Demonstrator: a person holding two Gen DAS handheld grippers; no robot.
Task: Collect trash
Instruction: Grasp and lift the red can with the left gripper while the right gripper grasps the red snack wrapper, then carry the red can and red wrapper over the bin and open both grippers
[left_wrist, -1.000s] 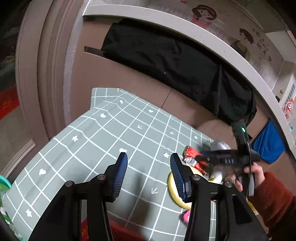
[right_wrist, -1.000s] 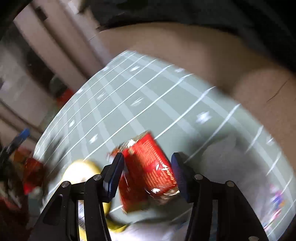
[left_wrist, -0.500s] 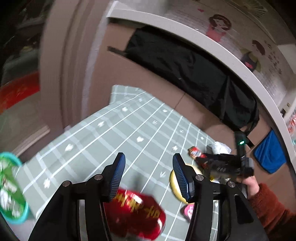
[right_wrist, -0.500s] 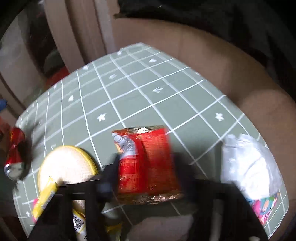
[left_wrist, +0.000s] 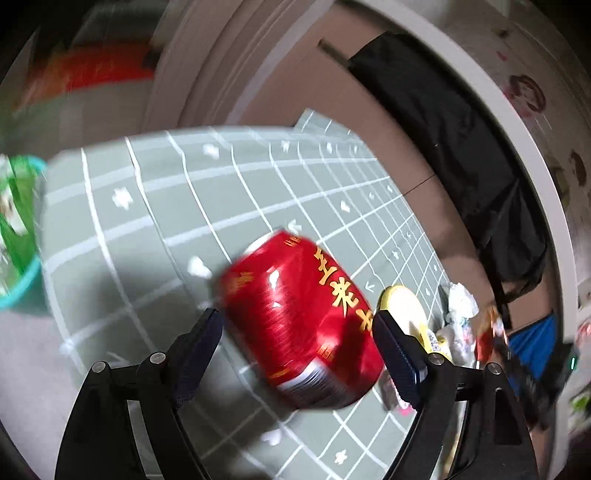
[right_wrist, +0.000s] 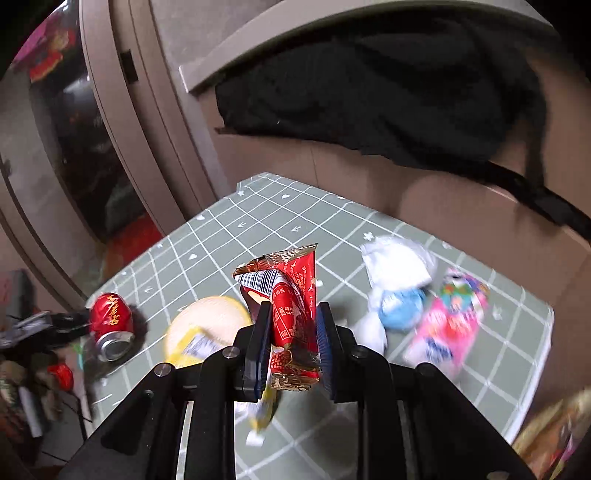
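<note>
Now the right gripper (right_wrist: 291, 339) is clamped on a red wrapper (right_wrist: 293, 317), its jaws having just been closing, and holds it clear of the tabletop (right_wrist: 258, 214). Left of the wrapper lies a yellow lid (right_wrist: 201, 328), and further left a red can (right_wrist: 110, 319) on its side. The left gripper (left_wrist: 297, 345) straddles that can (left_wrist: 303, 325) with jaws wide apart, having just been opening; its pads do not press the can. Right of the wrapper lie a crumpled white tissue (right_wrist: 395, 267) and a pink packet (right_wrist: 447, 325). A teal bin (left_wrist: 20, 236) stands beyond the tabletop's left edge.
</note>
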